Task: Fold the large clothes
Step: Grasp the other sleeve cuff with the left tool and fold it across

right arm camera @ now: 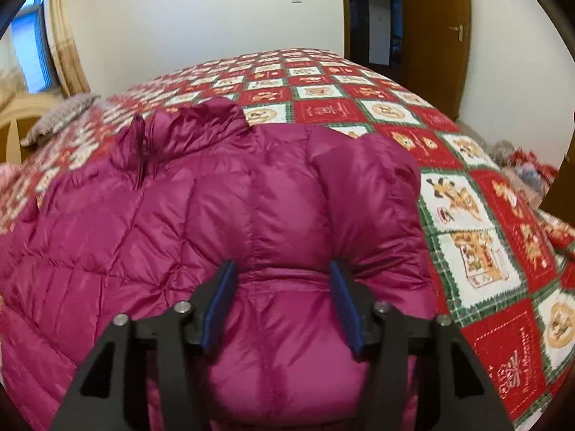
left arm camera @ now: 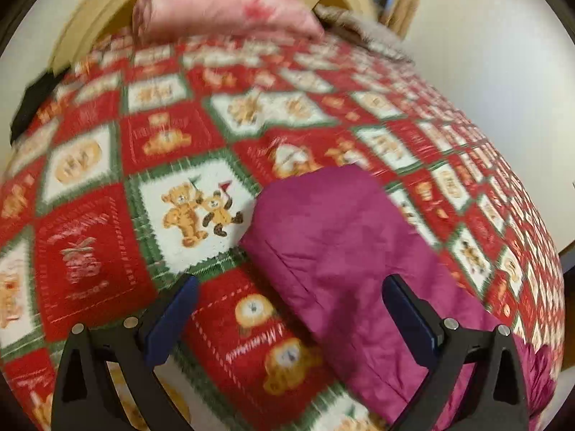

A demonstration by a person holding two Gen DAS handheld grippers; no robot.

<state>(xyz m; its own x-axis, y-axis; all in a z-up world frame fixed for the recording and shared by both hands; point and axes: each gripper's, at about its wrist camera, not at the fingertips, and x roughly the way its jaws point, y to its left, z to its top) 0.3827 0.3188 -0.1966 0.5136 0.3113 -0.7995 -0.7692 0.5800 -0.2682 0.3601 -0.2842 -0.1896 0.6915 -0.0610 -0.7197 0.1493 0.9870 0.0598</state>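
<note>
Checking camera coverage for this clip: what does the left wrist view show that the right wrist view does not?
Only the left wrist view shows the pink pillow against the headboard and a flat sleeve end of the magenta jacket below the open left gripper. Only the right wrist view shows the jacket's quilted body and collar, the wooden door, and the right gripper, jaws apart around a puffy fold. Both share the jacket, the Christmas teddy-bear bedspread and the white wall.

Jacket cut off below, bedspread blurred
</note>
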